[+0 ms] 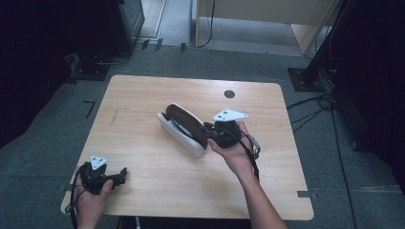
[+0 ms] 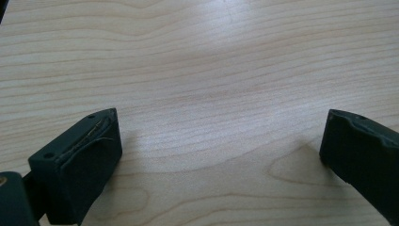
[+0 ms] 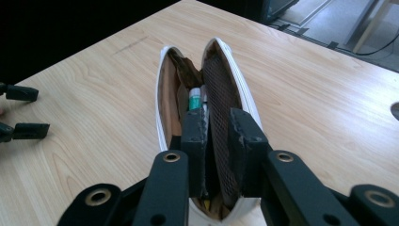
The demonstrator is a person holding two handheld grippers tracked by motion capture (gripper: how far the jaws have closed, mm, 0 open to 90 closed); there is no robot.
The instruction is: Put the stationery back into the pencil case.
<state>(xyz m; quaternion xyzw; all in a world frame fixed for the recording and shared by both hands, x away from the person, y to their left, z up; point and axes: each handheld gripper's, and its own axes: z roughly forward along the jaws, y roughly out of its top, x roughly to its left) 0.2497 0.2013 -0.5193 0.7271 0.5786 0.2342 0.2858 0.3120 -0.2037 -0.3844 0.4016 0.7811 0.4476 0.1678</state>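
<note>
Right gripper view: the right gripper (image 3: 219, 129) clamps one mesh-lined wall of the open pouch (image 3: 164, 94), a pen (image 3: 195, 98) inside. Left gripper (image 1: 117, 177) rests apart on the table (image 1: 143, 95), jaws wide, empty.

Left hand (image 1: 93, 191): low at the near left table edge, forearm entering from below.
Left gripper (image 2: 221, 141): jaws spread wide, nothing between.
Right hand (image 1: 234, 148): mid-table, forearm angled up from bottom.
Right gripper (image 3: 217, 141): jaws drawn close, clamped on a mesh wall.
</note>
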